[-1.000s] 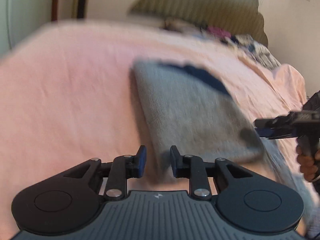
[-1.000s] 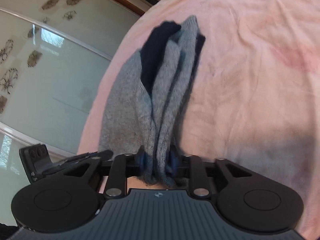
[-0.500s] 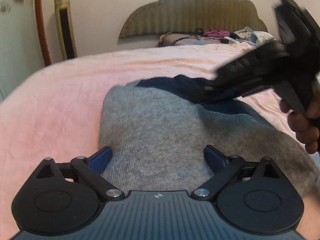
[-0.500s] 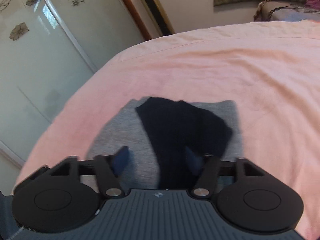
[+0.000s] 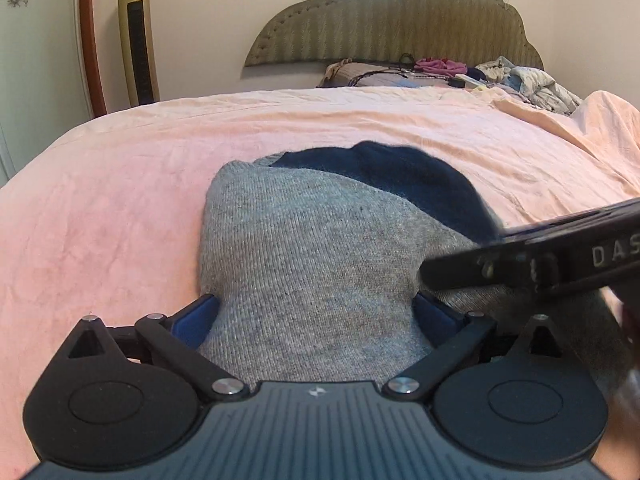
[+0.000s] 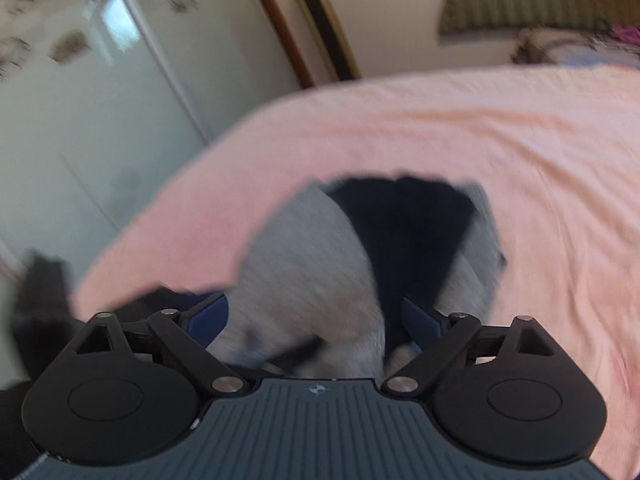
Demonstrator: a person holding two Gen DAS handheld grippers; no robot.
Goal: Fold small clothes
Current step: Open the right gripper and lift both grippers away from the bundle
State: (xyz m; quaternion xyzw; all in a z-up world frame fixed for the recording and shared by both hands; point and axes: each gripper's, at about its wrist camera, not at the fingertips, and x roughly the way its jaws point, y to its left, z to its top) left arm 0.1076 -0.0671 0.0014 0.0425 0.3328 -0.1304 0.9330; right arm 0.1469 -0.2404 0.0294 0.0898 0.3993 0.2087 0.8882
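The left gripper (image 5: 316, 312) stands spread as wide as it goes, its blue pads (image 5: 194, 320) on either side of the near end of a grey knitted garment (image 5: 308, 248), with the cloth lying slack between them and not pinched. The right gripper (image 6: 316, 318) has just been opening its jaws; they now stand wide as well, with the same garment (image 6: 308, 272) between the pads but loose, so neither gripper has hold of anything. In the left wrist view the right gripper's black body (image 5: 532, 252) reaches in from the right edge, low over the garment's right side, with white lettering on its flank.

The garment lies flat on the bed (image 5: 120, 184), which is covered by a pink sheet, near the bed's foot end. It is grey with a dark navy part (image 5: 404, 176) showing at its far end, partly covered by grey cloth. The right wrist view is blurred, yet shows the navy part (image 6: 408, 232) lying between two grey sides.

Beyond the garment the pink sheet runs to a pile of loose clothes (image 5: 520, 78) and a pillow (image 5: 360, 74) at the head of the bed, below a padded olive headboard (image 5: 400, 20). To the left stand a gold tower fan (image 5: 138, 40) and a wooden door frame (image 5: 90, 40); frosted panels with flower patterns (image 6: 80, 80) fill the left of the right wrist view.
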